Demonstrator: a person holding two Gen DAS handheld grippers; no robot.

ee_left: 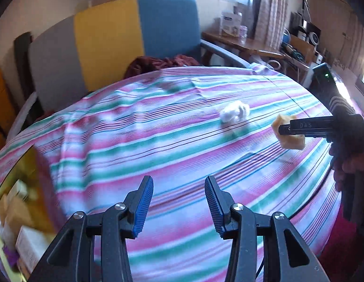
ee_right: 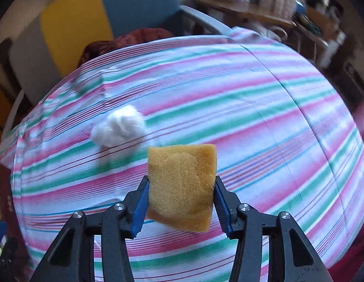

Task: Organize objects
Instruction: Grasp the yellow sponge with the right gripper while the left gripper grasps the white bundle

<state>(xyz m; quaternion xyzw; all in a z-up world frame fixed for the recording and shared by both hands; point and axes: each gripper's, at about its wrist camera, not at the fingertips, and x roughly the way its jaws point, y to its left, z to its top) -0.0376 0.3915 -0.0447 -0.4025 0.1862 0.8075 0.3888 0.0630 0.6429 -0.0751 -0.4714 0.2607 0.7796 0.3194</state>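
A yellow-brown sponge [ee_right: 182,164] hangs above the striped cloth [ee_right: 252,117], pinched between the blue pads of my right gripper [ee_right: 182,180], which is shut on it. A white cotton wad [ee_right: 118,129] lies on the cloth just up and left of the sponge. In the left wrist view the same sponge [ee_left: 291,142] and right gripper [ee_left: 285,129] appear at the right, with the cotton wad [ee_left: 233,114] left of them. My left gripper [ee_left: 178,181] hovers over the cloth [ee_left: 158,141], open, with nothing between its fingers.
A chair with a grey, yellow and blue back [ee_left: 106,42] stands behind the table, with a maroon cloth [ee_left: 163,62] on its seat. A wooden side desk with boxes [ee_left: 240,42] is at the far right. Boxes [ee_left: 17,211] sit below the table's left edge.
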